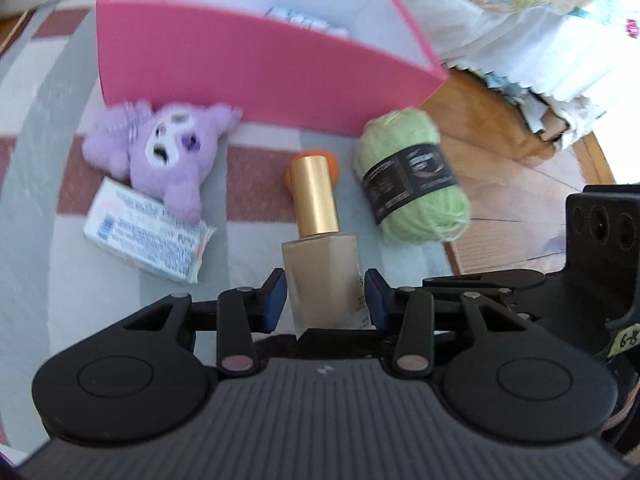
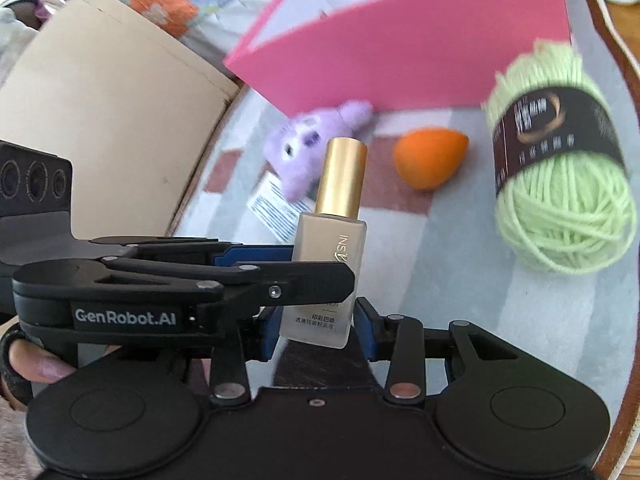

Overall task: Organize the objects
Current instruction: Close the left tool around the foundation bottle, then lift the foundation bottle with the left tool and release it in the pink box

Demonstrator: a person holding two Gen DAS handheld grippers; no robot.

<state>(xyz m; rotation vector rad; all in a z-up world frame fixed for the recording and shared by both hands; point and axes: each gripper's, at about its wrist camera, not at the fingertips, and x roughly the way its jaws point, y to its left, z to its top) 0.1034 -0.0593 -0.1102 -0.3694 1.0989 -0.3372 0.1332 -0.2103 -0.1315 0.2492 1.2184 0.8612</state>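
A frosted foundation bottle [image 1: 320, 276] with a gold cap stands upright between the blue pads of my left gripper [image 1: 325, 292], which is shut on its body. In the right wrist view the same bottle [image 2: 332, 248] also sits between the pads of my right gripper [image 2: 316, 328], shut on its base, while the left gripper [image 2: 316, 268] reaches in from the left and clamps it higher up. Behind it stands an open pink box [image 1: 260, 68] [image 2: 400, 64] with a pale packet [image 1: 308, 22] inside.
On the striped rug lie a purple plush toy [image 1: 164, 152] [image 2: 304, 152], a white printed carton [image 1: 148, 240], an orange makeup sponge [image 2: 428, 158] and a green yarn ball [image 1: 416, 176] [image 2: 560, 184]. Cardboard [image 2: 100, 120] rises on the left; floral cloth [image 1: 540, 20] hangs at the right.
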